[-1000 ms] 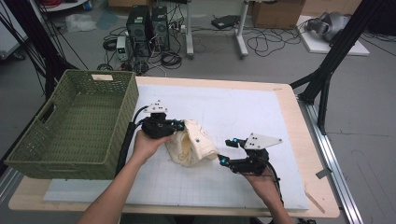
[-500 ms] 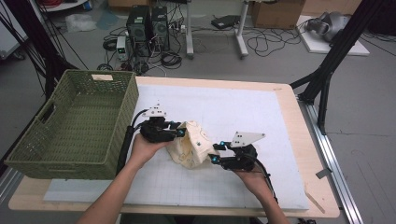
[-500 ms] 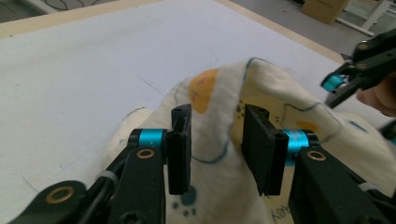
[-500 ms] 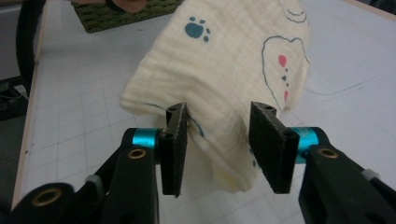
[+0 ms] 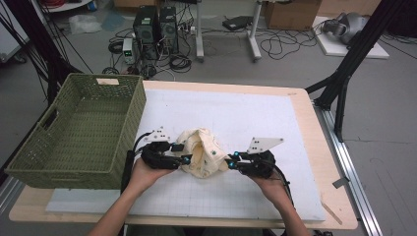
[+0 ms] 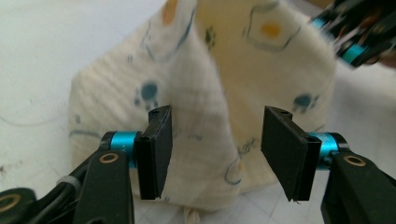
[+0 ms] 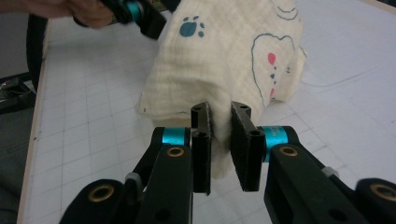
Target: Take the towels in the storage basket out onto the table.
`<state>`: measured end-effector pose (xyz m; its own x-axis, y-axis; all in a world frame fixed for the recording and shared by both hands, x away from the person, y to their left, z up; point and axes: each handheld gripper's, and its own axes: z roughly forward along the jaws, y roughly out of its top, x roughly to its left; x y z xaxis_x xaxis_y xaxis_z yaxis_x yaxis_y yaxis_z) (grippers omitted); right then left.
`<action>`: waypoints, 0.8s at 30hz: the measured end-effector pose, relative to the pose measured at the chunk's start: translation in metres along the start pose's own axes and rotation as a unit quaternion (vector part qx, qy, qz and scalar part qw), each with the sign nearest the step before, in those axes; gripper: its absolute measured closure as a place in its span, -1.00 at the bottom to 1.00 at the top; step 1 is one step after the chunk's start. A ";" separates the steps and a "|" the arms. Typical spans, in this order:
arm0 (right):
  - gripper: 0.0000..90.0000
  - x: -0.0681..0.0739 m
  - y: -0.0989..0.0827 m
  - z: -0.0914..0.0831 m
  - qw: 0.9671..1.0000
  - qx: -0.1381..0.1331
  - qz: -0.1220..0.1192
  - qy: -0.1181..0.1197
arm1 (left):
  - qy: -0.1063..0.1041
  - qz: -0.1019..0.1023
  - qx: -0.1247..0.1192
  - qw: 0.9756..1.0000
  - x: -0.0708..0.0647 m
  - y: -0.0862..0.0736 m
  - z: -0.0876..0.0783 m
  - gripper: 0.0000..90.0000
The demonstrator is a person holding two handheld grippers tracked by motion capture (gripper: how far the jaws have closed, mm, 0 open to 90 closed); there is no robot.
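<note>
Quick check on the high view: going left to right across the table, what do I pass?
Green basket → left claw → cream printed cloth → right claw → bare wooden table edge.

Left claw (image 6: 215,154) off cloth (image 5: 200,157) — right claw (image 7: 219,144) on.

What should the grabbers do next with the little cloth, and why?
Probably the left gripper should close on the cloth. Its jaws have just been opening and stand apart, pressing nothing, while the right gripper has just been closing and pinches a fold, so only one side is held.
</note>
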<state>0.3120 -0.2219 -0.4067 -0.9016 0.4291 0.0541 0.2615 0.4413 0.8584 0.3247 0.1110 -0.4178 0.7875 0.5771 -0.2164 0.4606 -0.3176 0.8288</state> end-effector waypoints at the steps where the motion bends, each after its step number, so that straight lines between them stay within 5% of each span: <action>1: 0.76 -0.001 0.000 -0.002 1.000 -0.003 0.002 -0.001 | 0.000 -0.001 0.005 1.000 0.001 -0.003 0.003 -0.01; 5: 0.77 -0.005 0.001 -0.007 1.000 -0.004 0.003 -0.006 | 0.018 0.014 0.034 0.999 -0.001 -0.008 0.018 0.14; 11: 0.82 -0.012 0.005 -0.009 1.000 0.006 -0.004 -0.009 | 0.043 0.022 0.049 0.998 0.002 -0.010 0.028 0.86; 18: 0.87 -0.032 0.019 -0.026 1.000 0.006 -0.003 -0.026 | 0.036 0.009 0.001 0.999 0.009 0.000 0.007 0.92; 24: 0.88 -0.055 0.024 -0.041 0.998 0.012 0.017 -0.053 | 0.051 -0.004 -0.032 0.998 0.019 0.011 -0.013 0.92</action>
<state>0.3543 -0.2670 -0.3678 -0.8511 0.5243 0.0286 0.3009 0.4423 0.8449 0.3398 0.1279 -0.4059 0.7365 0.6539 -0.1734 0.4377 -0.2651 0.8592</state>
